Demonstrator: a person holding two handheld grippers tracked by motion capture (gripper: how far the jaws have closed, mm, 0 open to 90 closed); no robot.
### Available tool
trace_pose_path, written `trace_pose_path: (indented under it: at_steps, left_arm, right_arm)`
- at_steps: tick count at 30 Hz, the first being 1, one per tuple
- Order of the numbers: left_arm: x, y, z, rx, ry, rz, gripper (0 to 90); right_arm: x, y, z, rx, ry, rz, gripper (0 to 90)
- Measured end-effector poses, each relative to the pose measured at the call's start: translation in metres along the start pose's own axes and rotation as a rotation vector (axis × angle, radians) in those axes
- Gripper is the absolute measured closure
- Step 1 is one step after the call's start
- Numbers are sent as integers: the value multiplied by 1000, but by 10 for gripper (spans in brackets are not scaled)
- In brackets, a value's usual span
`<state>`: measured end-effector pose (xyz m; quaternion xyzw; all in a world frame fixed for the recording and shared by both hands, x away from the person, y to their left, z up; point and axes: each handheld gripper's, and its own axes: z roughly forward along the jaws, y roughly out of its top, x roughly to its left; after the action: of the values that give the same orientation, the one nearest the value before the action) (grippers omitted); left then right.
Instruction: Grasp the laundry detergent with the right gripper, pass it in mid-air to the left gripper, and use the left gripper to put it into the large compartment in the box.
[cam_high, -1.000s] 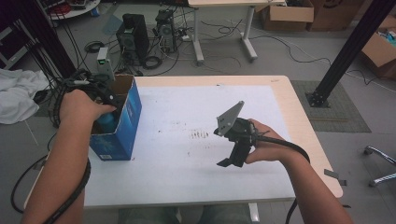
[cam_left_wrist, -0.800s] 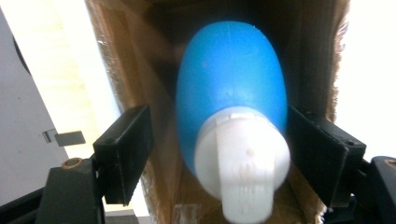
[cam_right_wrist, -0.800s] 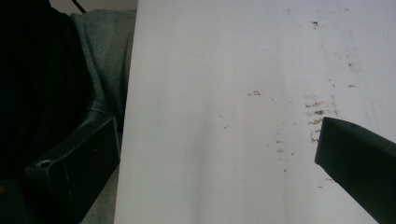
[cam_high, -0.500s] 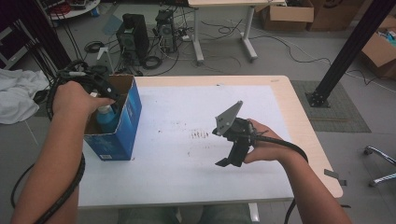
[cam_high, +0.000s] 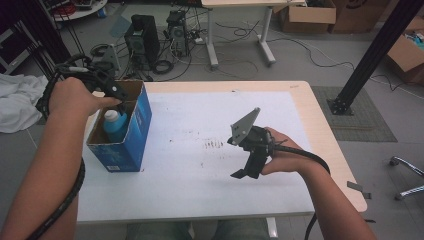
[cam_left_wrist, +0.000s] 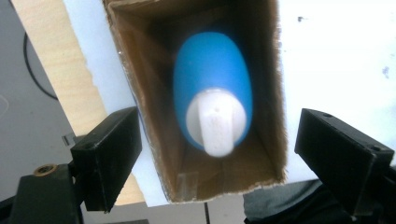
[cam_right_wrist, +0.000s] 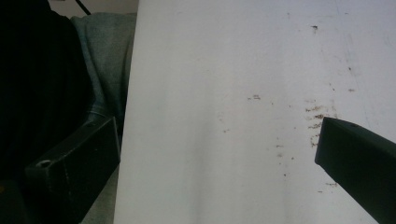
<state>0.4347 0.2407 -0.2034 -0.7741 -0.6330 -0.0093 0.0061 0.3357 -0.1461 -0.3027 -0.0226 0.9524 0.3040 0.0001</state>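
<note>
At the left edge of the surface (cam_high: 200, 200) stands an open blue carton (cam_high: 131, 145), upright, its brown inner walls bare. Inside it a blue bottle (cam_high: 116, 126) with a white cap (cam_left_wrist: 215, 120) stands upright, the cap just below the carton's rim. The left claw (cam_high: 119, 97) hangs directly over the opening with its jaws spread wide; in the left gripper view they sit on either side of the carton mouth, touching neither the cardboard nor the bottle, and holding nothing.

Judged from this, the bottle in the carton is the thing being handled. The risk is on this side: the jaws are spread about as wide as the carton's mouth, so a descent a little off centre could land a jaw on the rim and tip or drag the carton, which stands near the surface's edge. A grip on the smooth, rounded cap alone might also slip.

Toward the middle, the white surface carries a patch of small brown marks (cam_high: 215, 144). Farther right, the right claw (cam_high: 246, 170) is held above the bare surface, jaws wide apart and empty, well away from the carton.
</note>
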Motion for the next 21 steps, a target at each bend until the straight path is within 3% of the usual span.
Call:
trace_pose_path:
  at_steps: [11, 21]
  left_arm:
    - [-6, 0, -16, -3, -10, 67, 92]
    - [-26, 4, -28, -3, -39, 198, 35]
  right_arm:
    - [0, 1, 0, 6, 2, 4, 0]
    - [0, 1, -3, -4, -10, 10, 0]
